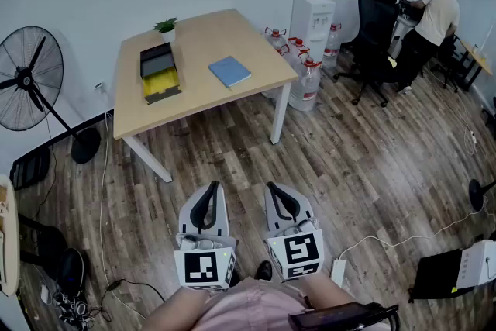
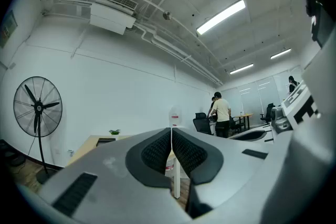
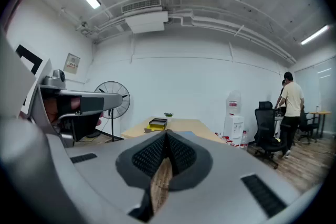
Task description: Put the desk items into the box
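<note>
A wooden desk (image 1: 201, 101) stands ahead of me, well beyond both grippers. On it lie a blue notebook (image 1: 229, 71), a black and yellow box (image 1: 159, 71) and a small potted plant (image 1: 167, 29). My left gripper (image 1: 206, 198) and right gripper (image 1: 280, 198) hang side by side over the floor, close to my body. Both are shut with nothing between their jaws. In the right gripper view the desk (image 3: 176, 125) with the box (image 3: 157, 124) shows far off past the shut jaws (image 3: 166, 136). The left gripper view shows its tips (image 2: 171, 134) pressed together.
A standing fan (image 1: 31, 81) is left of the desk. A water dispenser (image 1: 312, 19) and several water bottles (image 1: 304, 77) stand to its right. Two people (image 1: 430, 12) and office chairs (image 1: 375, 39) are at the far right. Cables (image 1: 403, 240) run across the wooden floor.
</note>
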`<action>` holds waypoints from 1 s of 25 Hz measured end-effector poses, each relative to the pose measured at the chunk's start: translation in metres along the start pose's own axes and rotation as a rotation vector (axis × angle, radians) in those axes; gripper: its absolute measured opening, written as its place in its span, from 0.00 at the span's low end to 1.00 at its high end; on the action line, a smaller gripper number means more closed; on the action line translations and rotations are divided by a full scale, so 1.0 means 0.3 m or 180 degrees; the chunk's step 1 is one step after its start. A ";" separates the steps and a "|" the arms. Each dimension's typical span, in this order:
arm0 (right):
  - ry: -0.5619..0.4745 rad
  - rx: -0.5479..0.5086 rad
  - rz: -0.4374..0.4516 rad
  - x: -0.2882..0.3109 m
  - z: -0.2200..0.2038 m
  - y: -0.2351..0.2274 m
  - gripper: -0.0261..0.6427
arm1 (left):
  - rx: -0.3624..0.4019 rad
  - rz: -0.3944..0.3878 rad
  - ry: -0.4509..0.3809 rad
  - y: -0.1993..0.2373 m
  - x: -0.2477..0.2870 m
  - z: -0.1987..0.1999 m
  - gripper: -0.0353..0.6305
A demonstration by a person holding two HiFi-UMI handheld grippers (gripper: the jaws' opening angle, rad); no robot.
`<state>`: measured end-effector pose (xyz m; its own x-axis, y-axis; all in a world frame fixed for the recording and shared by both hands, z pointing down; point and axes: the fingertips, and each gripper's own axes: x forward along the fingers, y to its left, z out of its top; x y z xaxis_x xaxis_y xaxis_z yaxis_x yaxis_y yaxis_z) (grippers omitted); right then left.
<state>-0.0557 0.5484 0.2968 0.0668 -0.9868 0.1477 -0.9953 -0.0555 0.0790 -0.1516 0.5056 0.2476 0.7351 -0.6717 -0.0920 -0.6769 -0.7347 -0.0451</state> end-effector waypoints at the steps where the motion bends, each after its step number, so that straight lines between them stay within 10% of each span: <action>1: -0.0010 -0.0002 0.0002 0.004 0.001 -0.009 0.04 | 0.0000 0.0010 0.0003 -0.002 0.007 -0.001 0.08; 25: 0.0046 0.0168 0.0263 0.148 -0.076 -0.213 0.06 | 0.0029 0.0190 0.0183 -0.080 0.214 -0.101 0.08</action>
<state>0.0123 0.5115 0.3208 -0.0152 -0.9860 0.1659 -0.9997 0.0177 0.0138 -0.0870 0.4771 0.2730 0.6941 -0.7189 -0.0376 -0.7198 -0.6924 -0.0503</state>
